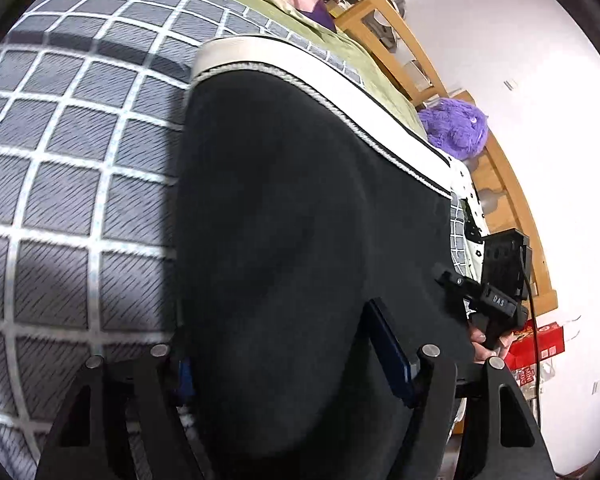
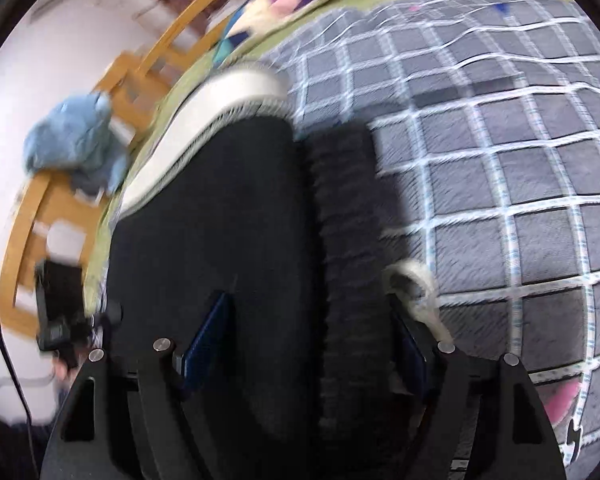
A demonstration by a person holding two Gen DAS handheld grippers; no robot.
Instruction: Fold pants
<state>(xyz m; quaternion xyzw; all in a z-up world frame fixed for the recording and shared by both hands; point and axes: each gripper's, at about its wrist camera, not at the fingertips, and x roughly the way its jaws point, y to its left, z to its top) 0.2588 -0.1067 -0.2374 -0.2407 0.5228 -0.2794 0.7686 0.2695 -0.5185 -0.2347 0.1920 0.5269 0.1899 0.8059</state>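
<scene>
My left gripper (image 1: 276,364) points down at the black fleece pants with a cream ribbed waistband (image 1: 300,216), which lie spread on the grey quilt with a white grid pattern (image 1: 68,152) covering the bed. The black cloth runs between its blue-padded fingers (image 1: 392,356) and stretches ahead of them to the waistband at the far end. The jaws stand apart, and I cannot tell whether the pads press on the cloth. To the right of this gripper I see my right gripper (image 1: 448,280) at the pants' right edge, with fingertips of my hand (image 1: 484,344) just behind it. Further ahead and to the right sits a fluffy purple plush toy (image 1: 456,128) by the wooden bed rail (image 1: 508,200).

From my right gripper (image 2: 304,340) the picture is blurred. Its jaws are spread wide and a thick ridge of the black pants lies between them; no pad visibly pinches it. A cream drawstring loop (image 2: 416,284) lies just beside the right finger (image 2: 412,348). The waistband is ahead and to the left, and the left gripper shows far to the left.
</scene>
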